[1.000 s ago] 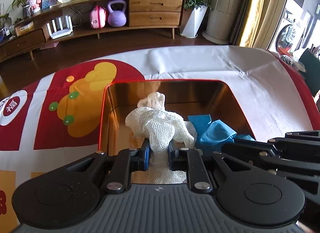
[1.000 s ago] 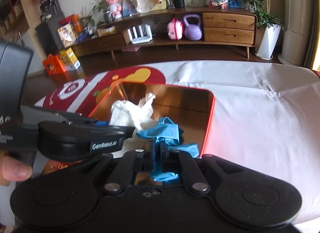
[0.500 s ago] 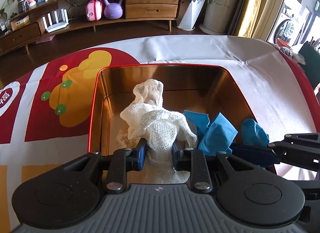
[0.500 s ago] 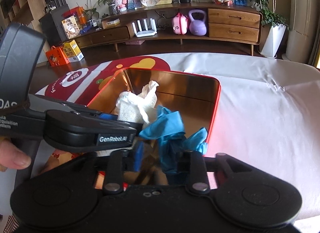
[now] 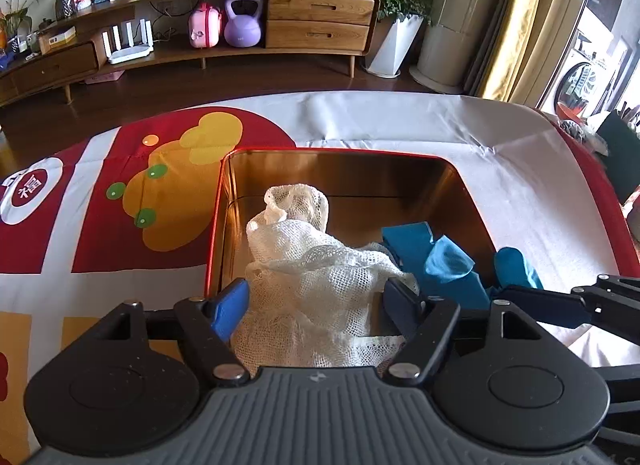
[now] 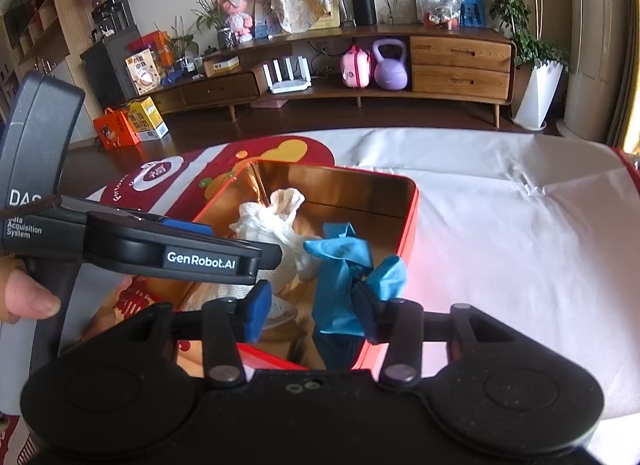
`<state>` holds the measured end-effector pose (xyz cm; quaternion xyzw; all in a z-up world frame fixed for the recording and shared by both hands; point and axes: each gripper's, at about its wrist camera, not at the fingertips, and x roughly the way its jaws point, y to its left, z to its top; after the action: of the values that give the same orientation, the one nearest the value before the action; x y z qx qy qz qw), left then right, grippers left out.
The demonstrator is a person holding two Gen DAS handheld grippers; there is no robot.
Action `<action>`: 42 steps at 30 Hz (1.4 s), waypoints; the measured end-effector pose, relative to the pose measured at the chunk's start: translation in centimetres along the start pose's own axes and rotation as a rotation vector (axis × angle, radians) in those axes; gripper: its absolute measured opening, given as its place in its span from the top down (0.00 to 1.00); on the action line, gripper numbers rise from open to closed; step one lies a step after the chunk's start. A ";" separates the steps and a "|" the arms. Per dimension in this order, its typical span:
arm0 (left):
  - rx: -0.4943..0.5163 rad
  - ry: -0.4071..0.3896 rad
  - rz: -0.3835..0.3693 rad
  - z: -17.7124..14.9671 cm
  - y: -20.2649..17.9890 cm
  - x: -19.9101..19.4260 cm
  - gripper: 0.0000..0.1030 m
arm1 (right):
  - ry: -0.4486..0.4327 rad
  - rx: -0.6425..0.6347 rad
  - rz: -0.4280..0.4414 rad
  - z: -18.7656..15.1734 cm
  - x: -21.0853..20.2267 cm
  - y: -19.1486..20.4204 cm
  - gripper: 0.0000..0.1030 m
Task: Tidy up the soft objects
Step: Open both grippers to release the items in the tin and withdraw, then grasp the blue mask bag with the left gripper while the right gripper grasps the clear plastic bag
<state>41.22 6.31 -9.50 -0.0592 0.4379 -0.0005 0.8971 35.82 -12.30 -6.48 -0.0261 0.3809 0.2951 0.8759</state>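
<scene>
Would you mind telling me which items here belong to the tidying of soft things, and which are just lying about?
Part of the job:
- white mesh cloth
- blue glove
- red tin holding both
- left gripper and right gripper, jaws just opened

Lying about:
- purple kettlebell
- pink case
- white router
- potted plant
</scene>
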 end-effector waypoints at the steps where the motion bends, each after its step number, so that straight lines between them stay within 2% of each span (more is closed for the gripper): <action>1: 0.006 -0.008 0.003 0.0 -0.1 -0.4 0.28 | -0.006 -0.004 -0.001 0.0 -0.4 0.1 0.49; 3: 0.009 -0.022 -0.001 0.0 -0.2 -1.2 0.28 | -0.018 -0.012 0.001 0.1 -1.1 0.4 0.43; 11: 0.022 -0.075 0.010 -0.7 -0.5 -5.4 0.28 | -0.053 -0.036 -0.003 0.0 -4.5 1.8 0.33; 15: 0.026 -0.098 0.002 -1.2 -0.7 -7.9 0.28 | -0.077 -0.041 -0.004 0.0 -6.7 2.6 0.25; 23: 0.047 -0.138 -0.029 -2.9 -1.1 -13.1 0.28 | -0.119 -0.039 -0.004 -0.8 -10.9 3.9 0.14; 25: 0.062 -0.149 -0.031 -3.6 -1.3 -14.4 0.27 | -0.124 -0.035 -0.001 -1.3 -11.7 4.1 0.12; 26: 0.068 -0.154 -0.032 -3.9 -1.3 -15.0 0.22 | -0.127 -0.034 0.001 -1.6 -12.2 4.2 0.11; 28: 0.070 -0.167 -0.046 -4.7 -1.3 -16.3 0.19 | -0.130 -0.036 0.005 -2.2 -12.9 4.5 0.08; 39: 0.040 -0.186 -0.037 -10.3 -0.5 -20.4 0.18 | -0.130 -0.048 -0.002 -6.7 -16.1 6.1 0.02; 42: 0.012 -0.181 -0.048 -12.1 -0.1 -21.0 0.13 | -0.117 -0.060 -0.004 -7.9 -16.2 6.6 0.02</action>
<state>18.78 6.06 -0.37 -0.0642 0.3534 -0.0195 0.9330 18.48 -17.08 0.20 -0.0356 0.3199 0.3055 0.8962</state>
